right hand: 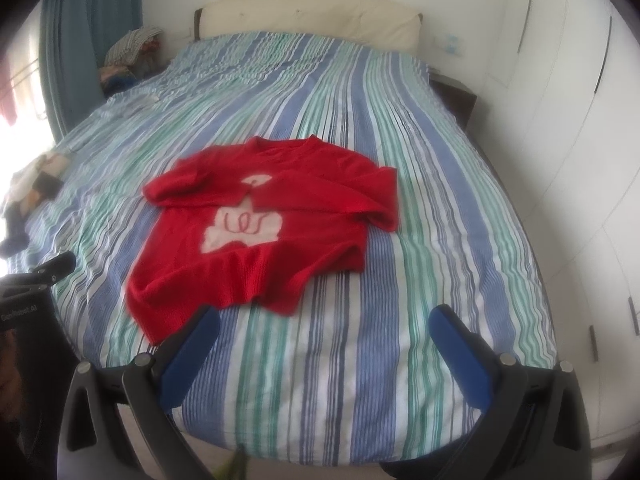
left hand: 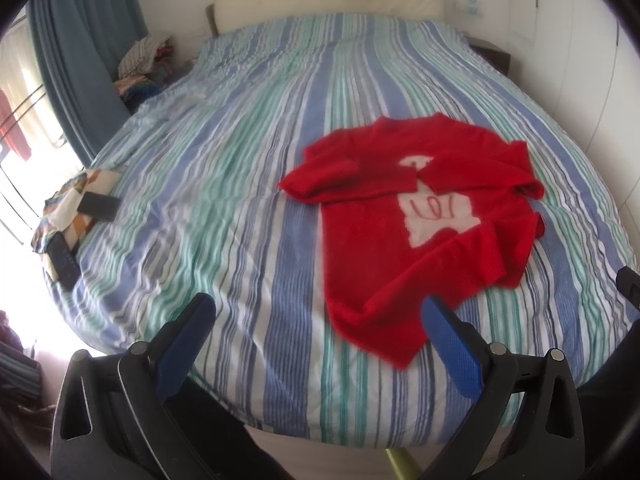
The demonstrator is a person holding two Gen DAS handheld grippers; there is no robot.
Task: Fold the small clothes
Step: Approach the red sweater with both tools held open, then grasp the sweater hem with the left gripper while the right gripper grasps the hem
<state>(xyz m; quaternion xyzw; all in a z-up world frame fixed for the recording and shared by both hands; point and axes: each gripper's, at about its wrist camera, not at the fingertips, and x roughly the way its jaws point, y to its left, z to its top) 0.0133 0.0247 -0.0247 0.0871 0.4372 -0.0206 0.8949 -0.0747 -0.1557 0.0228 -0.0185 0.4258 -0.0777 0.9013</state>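
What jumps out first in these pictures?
A bright red sweater with a pale picture on its chest lies mid-bed, sleeves folded across it. Beneath it spreads a blue, green and white striped bedspread. At the bottom, both grippers, left gripper and right gripper, hover open.

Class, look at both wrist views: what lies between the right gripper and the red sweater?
Only bare striped bedcover separates the right gripper from the red sweater; the right wrist view shows it.
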